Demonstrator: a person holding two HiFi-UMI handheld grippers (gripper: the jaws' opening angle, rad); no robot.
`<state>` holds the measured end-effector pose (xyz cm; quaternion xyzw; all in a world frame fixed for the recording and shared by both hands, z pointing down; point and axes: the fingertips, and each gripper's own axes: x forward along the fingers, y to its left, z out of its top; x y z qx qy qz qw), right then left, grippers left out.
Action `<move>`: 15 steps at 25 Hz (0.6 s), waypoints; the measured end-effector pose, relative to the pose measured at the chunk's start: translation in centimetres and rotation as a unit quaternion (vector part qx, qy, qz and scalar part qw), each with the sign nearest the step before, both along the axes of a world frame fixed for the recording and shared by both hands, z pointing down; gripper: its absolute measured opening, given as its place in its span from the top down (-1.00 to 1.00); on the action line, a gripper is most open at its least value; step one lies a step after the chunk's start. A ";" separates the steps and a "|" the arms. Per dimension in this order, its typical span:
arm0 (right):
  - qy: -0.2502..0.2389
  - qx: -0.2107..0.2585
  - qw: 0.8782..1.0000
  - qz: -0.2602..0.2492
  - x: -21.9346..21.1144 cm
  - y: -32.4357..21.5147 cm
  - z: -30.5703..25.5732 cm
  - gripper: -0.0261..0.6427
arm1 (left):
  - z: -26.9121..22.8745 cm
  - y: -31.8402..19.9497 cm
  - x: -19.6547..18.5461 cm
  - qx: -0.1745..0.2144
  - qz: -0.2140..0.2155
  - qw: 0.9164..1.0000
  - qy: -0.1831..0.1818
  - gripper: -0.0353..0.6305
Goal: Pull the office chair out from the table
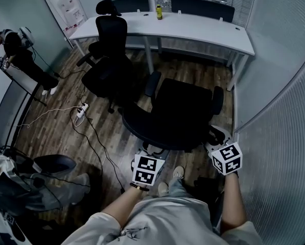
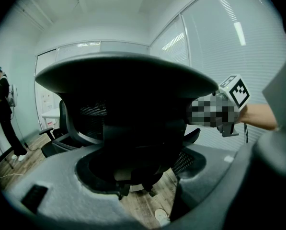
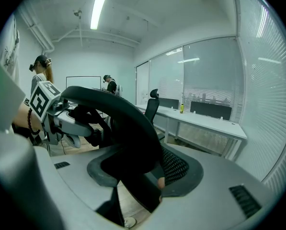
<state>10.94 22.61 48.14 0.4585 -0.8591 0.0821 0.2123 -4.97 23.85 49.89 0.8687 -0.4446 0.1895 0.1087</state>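
The black office chair (image 1: 183, 114) stands on the wood floor, well apart from the white table (image 1: 203, 29), its backrest towards me. My left gripper (image 1: 145, 151) grips the left end of the backrest's top edge. My right gripper (image 1: 216, 140) grips the right end. In the left gripper view the dark backrest (image 2: 128, 104) fills the gap between the grey jaws of my left gripper (image 2: 143, 176). The backrest rim (image 3: 128, 123) runs through my right gripper (image 3: 143, 176) in the right gripper view, where the mesh back shows behind it.
A second black chair (image 1: 109, 55) stands at the table's left end, and a yellow bottle (image 1: 159, 13) is on the tabletop. A glass wall (image 1: 280, 111) runs close on the right. Cables and a power strip (image 1: 80, 110) lie left of the chair. A person (image 1: 19, 55) stands far left.
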 end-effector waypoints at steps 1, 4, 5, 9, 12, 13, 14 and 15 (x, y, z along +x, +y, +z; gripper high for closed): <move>-0.002 0.001 1.000 0.002 0.0 0.3 0.0 0.38 | 0.0 0.3 0.0 0.000 -0.001 1.000 0.000 -0.07; -0.009 0.008 1.000 0.010 -0.2 1.3 0.0 0.38 | 0.0 1.2 -0.1 0.002 -0.001 1.000 0.003 -0.07; -0.010 0.011 1.000 0.011 -0.3 1.6 0.0 0.38 | 0.1 1.5 -0.2 0.003 0.000 1.000 0.004 -0.07; -0.010 0.019 1.000 0.013 -0.7 2.9 0.1 0.38 | 0.1 2.8 -0.6 0.004 0.000 1.000 0.009 -0.07; -0.022 0.020 0.999 0.022 -0.9 3.9 -0.2 0.37 | -0.1 3.8 -0.8 0.007 0.001 1.000 0.012 -0.07; -0.026 0.021 0.999 0.026 -0.8 4.1 -0.2 0.37 | -0.2 4.0 -0.8 0.008 0.002 1.000 0.013 -0.08; -0.029 0.022 0.999 0.031 -0.7 4.3 -0.2 0.37 | -0.2 4.1 -0.7 0.008 0.004 1.000 0.013 -0.08; -0.031 0.022 0.999 0.036 -0.6 4.3 -0.1 0.37 | -0.2 4.1 -0.6 0.009 0.005 1.000 0.013 -0.08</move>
